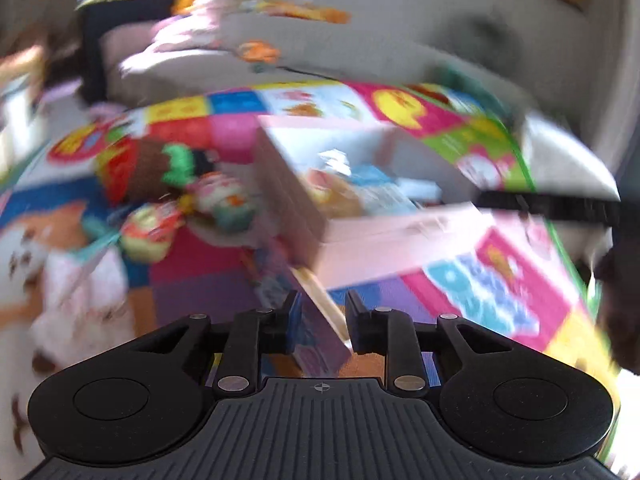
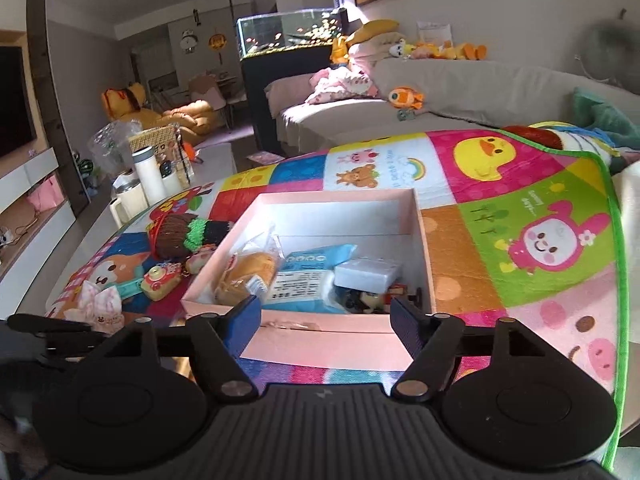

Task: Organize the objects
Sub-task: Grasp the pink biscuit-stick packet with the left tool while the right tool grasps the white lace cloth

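Note:
A pink open box [image 2: 336, 336] stands on a colourful play mat [image 2: 500, 240]; it also shows blurred in the left wrist view [image 1: 400, 244]. Inside lie a wrapped bun [image 2: 248, 276], a blue packet [image 2: 304, 276], a white block [image 2: 366, 272] and small toys. My left gripper [image 1: 320, 316] is shut on a thin picture book [image 1: 316, 332], held just left of the box. My right gripper [image 2: 324, 324] is open and empty, at the box's near wall. Left of the box lie a brown knitted toy [image 2: 176, 236], a red toy camera [image 2: 160, 280] and a pink bow [image 2: 98, 300].
A grey sofa [image 2: 460, 92] with plush toys runs behind the mat. White bottles [image 2: 150, 176] and a jug stand at the left edge. A fish tank [image 2: 292, 32] stands at the back.

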`<state>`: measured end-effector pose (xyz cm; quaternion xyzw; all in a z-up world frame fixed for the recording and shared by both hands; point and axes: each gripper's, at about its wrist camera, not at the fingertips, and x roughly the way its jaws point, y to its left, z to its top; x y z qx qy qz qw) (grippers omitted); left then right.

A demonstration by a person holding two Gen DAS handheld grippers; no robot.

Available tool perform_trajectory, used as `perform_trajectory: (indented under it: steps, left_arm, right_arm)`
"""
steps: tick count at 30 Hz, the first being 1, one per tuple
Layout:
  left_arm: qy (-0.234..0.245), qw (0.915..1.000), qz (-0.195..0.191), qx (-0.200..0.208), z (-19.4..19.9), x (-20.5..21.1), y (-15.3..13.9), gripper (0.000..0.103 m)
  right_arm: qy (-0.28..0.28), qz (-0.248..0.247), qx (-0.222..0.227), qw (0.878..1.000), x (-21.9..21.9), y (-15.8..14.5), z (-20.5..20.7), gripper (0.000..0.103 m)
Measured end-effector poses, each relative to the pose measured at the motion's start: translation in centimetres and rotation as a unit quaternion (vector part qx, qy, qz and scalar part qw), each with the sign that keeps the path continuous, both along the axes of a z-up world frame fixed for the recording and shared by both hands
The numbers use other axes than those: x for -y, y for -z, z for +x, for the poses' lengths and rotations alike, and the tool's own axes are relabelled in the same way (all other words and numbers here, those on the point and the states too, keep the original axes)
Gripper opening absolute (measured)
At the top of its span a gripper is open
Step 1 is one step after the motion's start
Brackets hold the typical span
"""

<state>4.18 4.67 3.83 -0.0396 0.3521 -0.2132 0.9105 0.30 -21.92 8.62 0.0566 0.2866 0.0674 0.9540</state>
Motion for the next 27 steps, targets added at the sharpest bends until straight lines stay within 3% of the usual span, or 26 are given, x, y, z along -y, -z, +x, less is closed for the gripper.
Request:
perform_trajectory:
  steps: [3, 5, 7, 10, 15, 19, 22, 24, 27]
  left_arm:
    - [-0.059, 0.9971, -0.046, -0.016, 0.8, -1.4, 0.1, 0.026]
    - [-0.069, 0.9943, -0.073, -0.037, 1.5, -1.4, 0.7, 0.026]
    - [-0.068, 0.9936, -0.068, -0.06, 2.2, -0.8, 1.5, 0.028]
    - [-0.063, 0.9956, -0.049, -0.048, 2.0, 0.4, 1.8, 0.032]
    - [-0.074, 0.9947, -0.032, -0.064, 3.1, 0.7, 2.3, 0.054]
    - [-0.086, 0.9939, -0.009, -0.068, 3.9, 1.4, 2.7, 0.047]
    - [-0.09, 0.9932, -0.013, -0.073, 3.7, 1.2, 2.5, 0.044]
    - [-0.075, 0.994, -0.024, -0.076, 2.6, 0.6, 2.4, 0.034]
    - [-0.034, 0.9963, -0.023, -0.076, -0.5, -0.4, 2.1, 0.033]
  right_arm:
    - [0.015, 0.01, -0.005, 1.0, 0.7, 0.5, 0.2, 0.075]
    - [0.014, 0.018, -0.008, 1.0, 0.6, 1.0, 0.4, 0.075]
    - [0.011, 0.01, -0.016, 1.0, 0.0, 1.6, 0.5, 0.075]
    - [-0.003, -0.018, -0.011, 1.0, -1.1, 1.9, -0.1, 0.076]
    - [-0.003, -0.023, -0.022, 0.999, -1.5, 2.1, 0.0, 0.078]
    - [-0.007, -0.032, -0.024, 0.999, -2.1, 2.1, -0.3, 0.08]
    - [-0.009, -0.036, -0.024, 0.999, -2.5, 1.9, -0.6, 0.08]
    - [-0.015, -0.04, -0.02, 0.999, -2.9, 1.4, -0.9, 0.08]
    - [-0.042, -0.051, -0.009, 0.998, -4.0, 0.5, -1.0, 0.08]
